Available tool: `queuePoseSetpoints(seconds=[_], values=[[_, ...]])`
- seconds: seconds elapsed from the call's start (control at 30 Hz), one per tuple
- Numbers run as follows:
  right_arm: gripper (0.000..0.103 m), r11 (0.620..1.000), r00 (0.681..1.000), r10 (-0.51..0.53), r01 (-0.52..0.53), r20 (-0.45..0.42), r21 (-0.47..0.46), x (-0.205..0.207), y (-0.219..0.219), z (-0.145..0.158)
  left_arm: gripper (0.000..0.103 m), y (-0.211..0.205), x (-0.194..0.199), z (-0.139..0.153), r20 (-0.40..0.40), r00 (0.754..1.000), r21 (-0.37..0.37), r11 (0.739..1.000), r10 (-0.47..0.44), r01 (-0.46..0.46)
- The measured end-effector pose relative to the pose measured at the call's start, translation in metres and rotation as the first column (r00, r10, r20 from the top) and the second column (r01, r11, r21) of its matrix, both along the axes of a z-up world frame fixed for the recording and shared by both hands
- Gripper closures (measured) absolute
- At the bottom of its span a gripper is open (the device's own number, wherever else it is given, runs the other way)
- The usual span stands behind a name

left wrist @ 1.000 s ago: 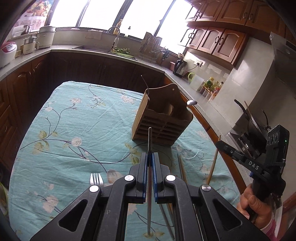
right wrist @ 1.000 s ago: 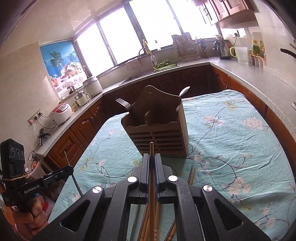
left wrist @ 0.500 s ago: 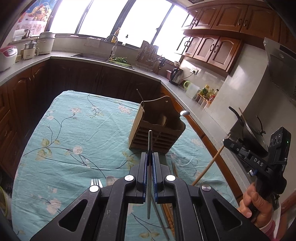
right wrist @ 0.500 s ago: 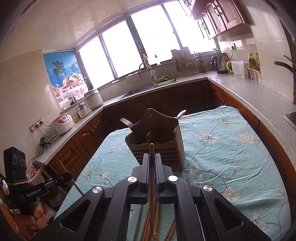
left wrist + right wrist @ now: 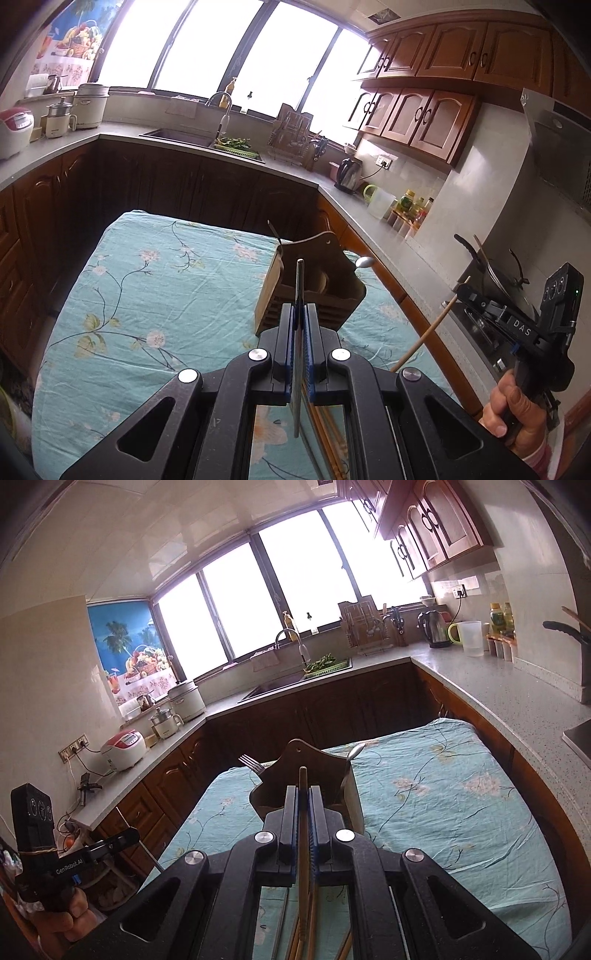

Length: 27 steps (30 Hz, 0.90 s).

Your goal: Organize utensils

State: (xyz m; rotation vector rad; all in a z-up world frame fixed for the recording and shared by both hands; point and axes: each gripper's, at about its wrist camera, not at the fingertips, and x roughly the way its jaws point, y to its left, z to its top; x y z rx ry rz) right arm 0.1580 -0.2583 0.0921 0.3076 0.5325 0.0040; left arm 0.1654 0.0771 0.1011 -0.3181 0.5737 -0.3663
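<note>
Kitchen table, floral cloth (image 5: pixel 155 295): both grippers now raised higher than 1 second ago, left gripper (image 5: pixel 300 317) clamping a metal, probably chopstick, rod (image 5: pixel 299 280), right gripper (image 5: pixel 303 799) clamping 1 wooden chopstick (image 5: pixel 303 775), both nearing the wooden holder (image 5: pixel 295 760) for insertion.

My left gripper (image 5: pixel 300 314): black frame, blue finger pads, silver screws, "GenRobot.AI" lettering | my right gripper (image 5: pixel 303 797): same build, "DAS" marking, green LED | right hand (image 5: pixel 517 410): bare skin, pink cuff
</note>
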Motion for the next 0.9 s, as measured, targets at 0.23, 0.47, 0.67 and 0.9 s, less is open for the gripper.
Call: queuePoseSetpoints(seconds=[0.23, 0.47, 0.67, 0.9], values=[[0.098, 1.0, 0.998, -0.016, 0.017, 0.061, -0.007, 0.021, -0.01, 0.022, 0.1, -0.006, 0.029, 0.018, 0.069, 0.998, -0.001, 1.0, 0.008, -0.008], [0.098, 0.998, 0.984, -0.063, 0.063, 0.164, 0.004, 0.048, -0.025, 0.052, 0.1, -0.011, 0.062, 0.036, 0.18, 0.983, -0.032, 0.999, 0.045, -0.04], [0.098, 0.994, 0.972, -0.097, 0.104, 0.213, -0.018, 0.081, -0.03, 0.064, 0.1, -0.023, 0.101, 0.026, 0.223, 0.971, -0.049, 0.996, 0.088, -0.079], [0.098, 0.989, 0.969, -0.139, 0.146, 0.206, -0.017, 0.108, -0.039, 0.038, 0.1, -0.039, 0.15, -0.025, 0.192, 0.973, -0.095, 0.989, 0.129, -0.113]])
